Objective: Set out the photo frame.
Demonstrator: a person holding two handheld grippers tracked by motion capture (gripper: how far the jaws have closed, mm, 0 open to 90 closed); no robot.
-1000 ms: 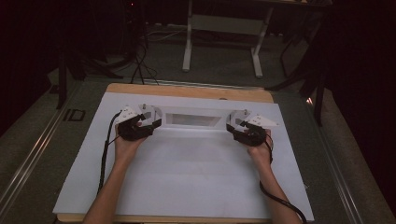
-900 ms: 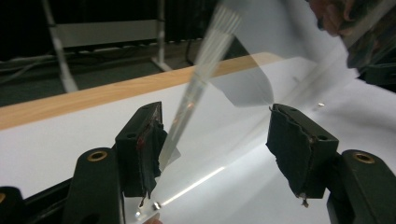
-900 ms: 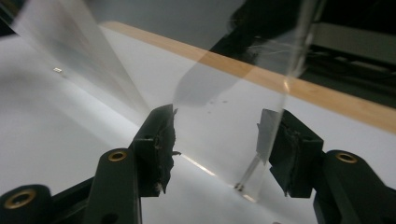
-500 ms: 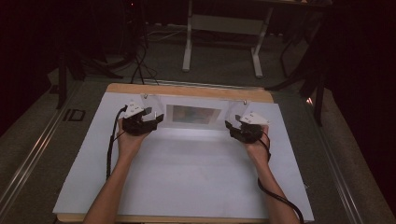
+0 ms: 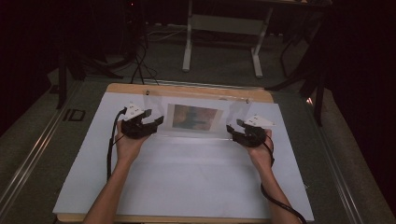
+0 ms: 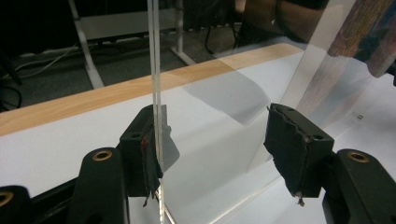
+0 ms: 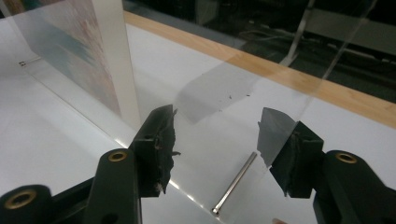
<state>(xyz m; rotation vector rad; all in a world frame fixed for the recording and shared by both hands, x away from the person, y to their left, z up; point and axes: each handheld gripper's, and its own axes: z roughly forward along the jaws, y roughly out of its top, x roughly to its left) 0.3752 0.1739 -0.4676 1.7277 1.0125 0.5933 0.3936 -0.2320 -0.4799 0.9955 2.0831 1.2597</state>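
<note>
A: Edges + free room?

B: Clear acrylic frame (image 5: 201,116) standing up between both grippers, near far edge of white sheet (image 5: 187,182). Left gripper (image 5: 148,122) at frame's left end, right gripper (image 5: 236,128) at its right end. In left gripper view, edge of the panel (image 6: 155,93) right against one jaw's pad, touching or nearly; other jaw well apart from it, wide gap between. Jaws just been closing a little, still released, not grasping. In right gripper view, jaws also spread wide, nothing pinched; clear panel (image 7: 70,60) crossing in front of them, a small metal pin (image 7: 235,182) lying on the sheet between the jaws. Plenty of bare sheet on the near side of both hands.

A: Look of the thing?

B: Two thin transparent plates, seen edge-on as a double line by the left jaw. Inside, a picture (image 5: 195,116) w/ white border, colours blurred, brownish + bluish. Reflections on the plastic.

A: Surface + room?

B: White sheet over a wooden table (image 5: 187,88), wood strip showing beyond the frame. Past it, dark floor, a grey stand w/ two legs (image 5: 222,42), cables. Room dim, rest too dark to tell.
</note>
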